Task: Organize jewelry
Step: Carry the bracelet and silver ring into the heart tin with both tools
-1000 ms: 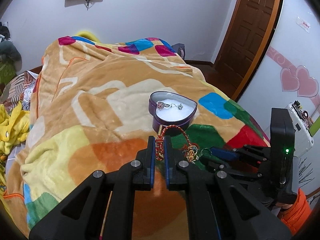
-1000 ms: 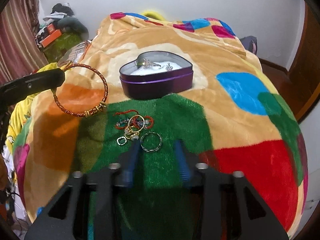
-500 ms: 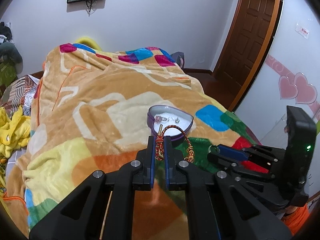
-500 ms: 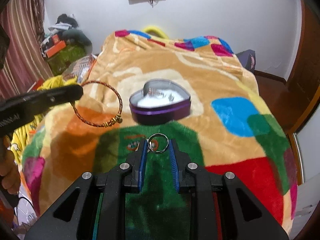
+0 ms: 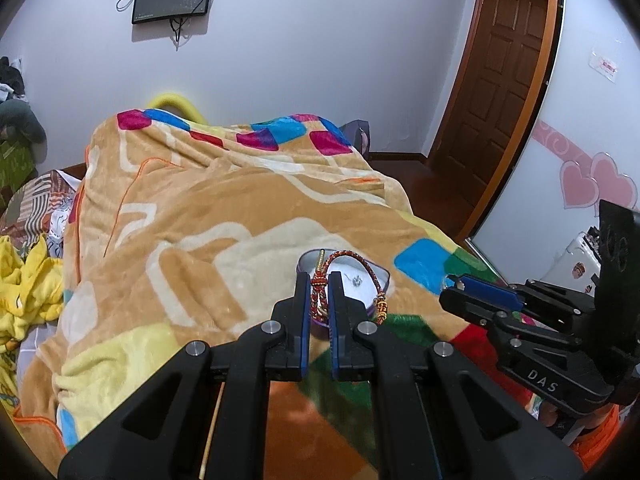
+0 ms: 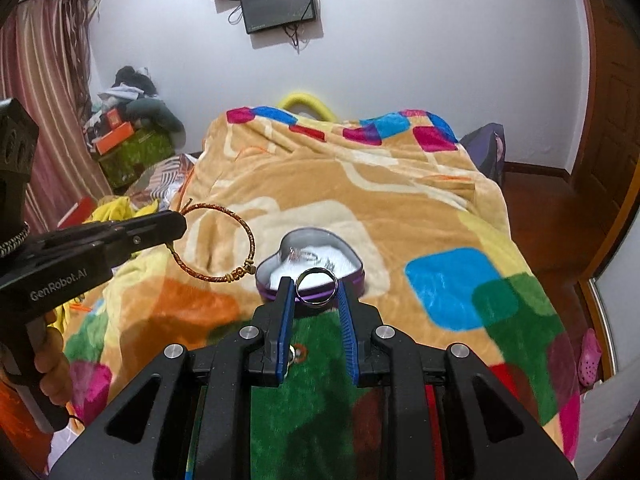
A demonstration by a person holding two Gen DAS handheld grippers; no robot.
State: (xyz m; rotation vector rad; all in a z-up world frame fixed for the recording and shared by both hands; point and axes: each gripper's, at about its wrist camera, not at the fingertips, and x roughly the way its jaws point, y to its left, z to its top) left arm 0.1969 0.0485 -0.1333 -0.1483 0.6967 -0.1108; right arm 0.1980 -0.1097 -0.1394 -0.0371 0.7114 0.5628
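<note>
The left gripper [image 5: 319, 280] is clamped tight on a red-and-gold braided bracelet [image 5: 352, 258], its loop hanging free above the bed [image 6: 420, 208]. The right gripper [image 6: 314, 286] pinches a silver ring [image 6: 316, 286] upright between narrow blue pads. Just beyond both, a purple heart-shaped box [image 6: 352, 280] sits open on the patterned blanket [image 5: 200, 220], with small silver pieces on its white lining. A few more trinkets [image 6: 296, 352] lie on the green patch near the right gripper.
</note>
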